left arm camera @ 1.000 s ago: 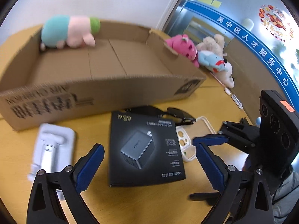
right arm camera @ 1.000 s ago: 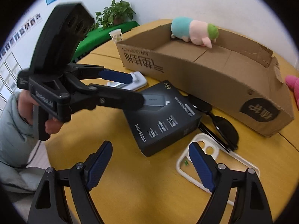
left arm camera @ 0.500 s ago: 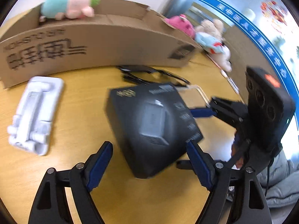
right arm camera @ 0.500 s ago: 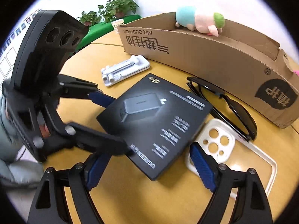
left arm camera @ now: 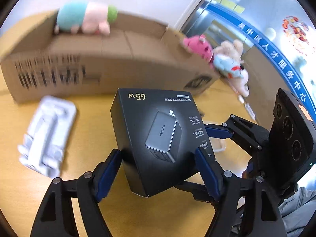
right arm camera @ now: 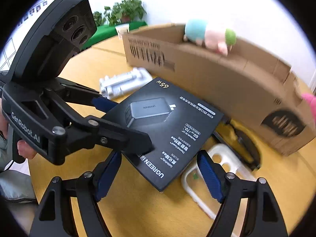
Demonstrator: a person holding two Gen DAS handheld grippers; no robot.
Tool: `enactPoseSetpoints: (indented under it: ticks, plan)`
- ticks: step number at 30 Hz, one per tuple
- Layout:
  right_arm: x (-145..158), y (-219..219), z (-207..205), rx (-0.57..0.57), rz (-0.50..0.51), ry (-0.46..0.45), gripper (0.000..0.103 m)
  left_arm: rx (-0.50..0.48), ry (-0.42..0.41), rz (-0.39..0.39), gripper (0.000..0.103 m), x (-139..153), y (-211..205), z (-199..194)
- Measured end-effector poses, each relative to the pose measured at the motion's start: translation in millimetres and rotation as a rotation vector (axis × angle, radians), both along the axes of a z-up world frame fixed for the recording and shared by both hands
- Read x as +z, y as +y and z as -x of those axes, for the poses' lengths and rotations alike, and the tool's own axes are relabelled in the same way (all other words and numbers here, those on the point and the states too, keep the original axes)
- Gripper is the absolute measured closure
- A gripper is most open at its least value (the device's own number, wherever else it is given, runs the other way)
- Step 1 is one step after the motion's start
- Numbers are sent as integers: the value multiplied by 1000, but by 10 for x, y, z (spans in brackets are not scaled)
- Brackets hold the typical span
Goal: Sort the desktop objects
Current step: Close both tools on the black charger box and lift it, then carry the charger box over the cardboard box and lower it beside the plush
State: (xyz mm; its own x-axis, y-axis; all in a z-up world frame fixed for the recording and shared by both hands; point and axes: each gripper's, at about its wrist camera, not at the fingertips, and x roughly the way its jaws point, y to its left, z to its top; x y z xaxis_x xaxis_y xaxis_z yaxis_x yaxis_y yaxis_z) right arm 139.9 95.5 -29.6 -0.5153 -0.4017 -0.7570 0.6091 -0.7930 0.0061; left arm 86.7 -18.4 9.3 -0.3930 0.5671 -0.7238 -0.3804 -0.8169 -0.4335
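Note:
My left gripper is shut on the black charger box and holds it tilted above the yellow table. The same box shows in the right wrist view, with the left gripper clamped on its near-left edge. My right gripper is open and empty, low over the table beside the box's near corner. A long open cardboard box stands behind, with a teal and pink plush on its far wall.
A white phone stand lies left of the charger box. A white phone case and black sunglasses lie under and right of the box. Pink and beige plush toys sit at the cardboard box's right end.
My left gripper has closed on the charger box and lifted it off the table, tilted. The right gripper has stayed open near the phone case.

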Motion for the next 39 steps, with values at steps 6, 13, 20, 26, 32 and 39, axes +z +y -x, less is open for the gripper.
enactPoseSetpoints:
  ticks: [6,13,20,26,32,39]
  plan:
    - [749,20,-32,6,22,239,24,17,231,-14,29,865,-25,57]
    - [1636,80,108,-21,35,499,24,4,476,-17,29,1787,21,278]
    - [2035,81,338,-32,46,595,24,1,551,-15,29,2176,-114,577]
    - [2012,-79,795,-6,81,542,24,30,505,-6,29,2104,-394,966]
    - [1739,-331,1351,26,128,414,24,75,410,58,29,1800,-645,1443]
    - [1133,-558,2079,43,166,175,24,127,192,75,29,1031,-923,2098]
